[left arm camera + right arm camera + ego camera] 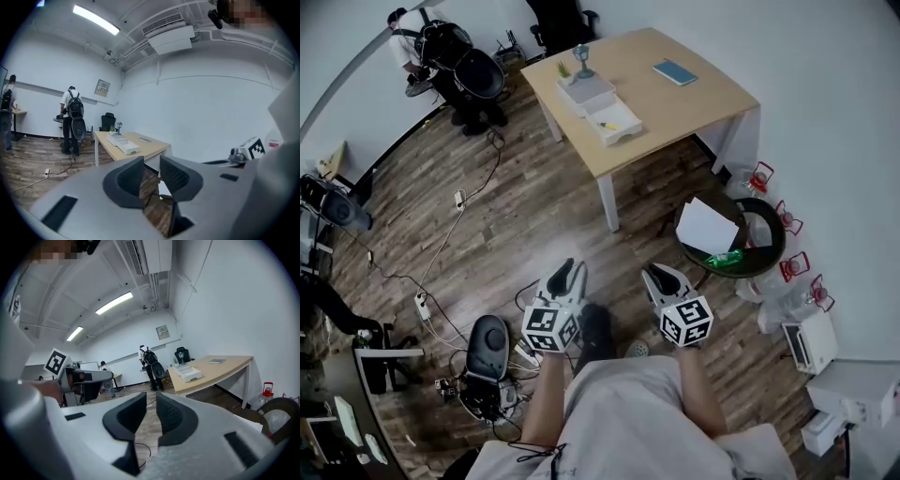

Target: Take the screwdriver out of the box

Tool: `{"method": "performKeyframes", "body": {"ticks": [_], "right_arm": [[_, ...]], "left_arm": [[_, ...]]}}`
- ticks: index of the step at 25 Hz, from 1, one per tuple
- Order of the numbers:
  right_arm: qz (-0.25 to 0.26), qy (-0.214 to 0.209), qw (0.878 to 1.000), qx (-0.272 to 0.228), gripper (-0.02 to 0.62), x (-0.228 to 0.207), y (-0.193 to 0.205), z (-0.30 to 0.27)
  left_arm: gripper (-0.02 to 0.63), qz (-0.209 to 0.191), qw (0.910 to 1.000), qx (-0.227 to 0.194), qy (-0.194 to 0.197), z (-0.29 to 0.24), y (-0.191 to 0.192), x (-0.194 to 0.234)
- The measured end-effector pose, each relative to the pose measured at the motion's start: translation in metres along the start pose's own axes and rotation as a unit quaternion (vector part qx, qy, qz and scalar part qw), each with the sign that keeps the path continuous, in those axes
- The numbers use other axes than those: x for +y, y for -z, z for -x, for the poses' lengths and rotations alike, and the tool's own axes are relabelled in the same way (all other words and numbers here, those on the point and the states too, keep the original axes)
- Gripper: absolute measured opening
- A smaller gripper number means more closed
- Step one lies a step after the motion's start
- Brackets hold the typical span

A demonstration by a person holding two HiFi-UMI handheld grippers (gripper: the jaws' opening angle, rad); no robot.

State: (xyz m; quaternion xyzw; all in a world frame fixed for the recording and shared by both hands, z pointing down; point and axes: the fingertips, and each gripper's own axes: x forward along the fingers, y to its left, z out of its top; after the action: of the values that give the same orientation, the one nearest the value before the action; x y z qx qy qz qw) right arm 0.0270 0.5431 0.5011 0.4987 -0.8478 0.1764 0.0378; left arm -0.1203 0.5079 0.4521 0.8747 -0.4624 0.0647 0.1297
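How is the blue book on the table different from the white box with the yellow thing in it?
The blue book is blue and lies flat; the white box is white with raised walls. The book lies alone; the box sits beside a second white box. Both rest on the wooden table.

Distant screwdriver in box: tiny yellow speck, shape indistinct

Blue notebook on wooden table; green bottle, perhaps, in round bin

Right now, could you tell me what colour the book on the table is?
The book is blue; the head view shows it best.
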Motion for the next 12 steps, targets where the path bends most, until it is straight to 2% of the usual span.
{"method": "performKeyframes", "body": {"ticks": [7,12], "right_arm": [[-0.003,0.001,1.000,0.029,0.098,-0.007,0.013,-0.013],[-0.007,0.010,0.999,0.051,0.098,-0.028,0.019,-0.025]], "left_arm": [[0.098,0.024,0.9995,0.009,-0.019,-0.003,0.013,0.027],[0.098,0.045,0.9989,0.012,-0.011,-0.033,0.018,0.038]]}}
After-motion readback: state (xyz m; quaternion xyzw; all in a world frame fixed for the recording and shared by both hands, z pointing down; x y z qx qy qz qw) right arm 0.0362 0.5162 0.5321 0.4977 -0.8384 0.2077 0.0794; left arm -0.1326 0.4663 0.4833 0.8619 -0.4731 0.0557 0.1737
